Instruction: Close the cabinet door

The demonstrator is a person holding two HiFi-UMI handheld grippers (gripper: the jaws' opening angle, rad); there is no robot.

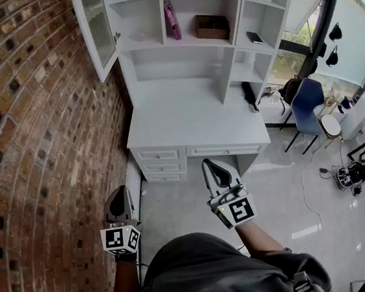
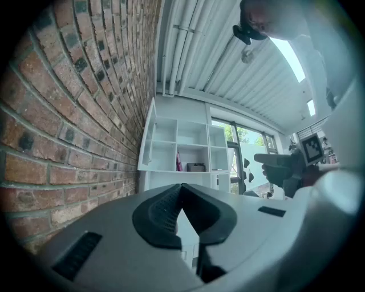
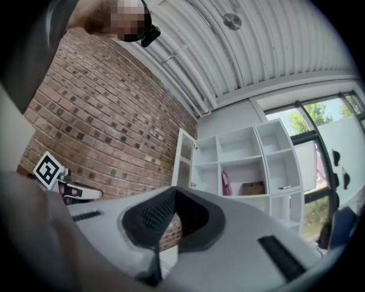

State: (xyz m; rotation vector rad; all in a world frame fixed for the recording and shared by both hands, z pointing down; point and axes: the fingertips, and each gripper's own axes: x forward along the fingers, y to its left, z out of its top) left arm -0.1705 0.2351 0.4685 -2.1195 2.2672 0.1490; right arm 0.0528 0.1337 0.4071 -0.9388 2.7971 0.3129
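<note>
Back from the white desk worktop, I hold both tools low over the floor, well apart from the job. The left tool is pinched together on nothing. The right tool is likewise closed and empty, tipped a little upward. The white-framed cabinet door, with a pale inset panel, stands wide open at the upper left of the white shelf unit, close beside the red brick wall. It looks like a light, stiff door that should swing easily on its hinges. The inset may be fragile, so I judge the solid frame along the free edge the place to push.
</note>
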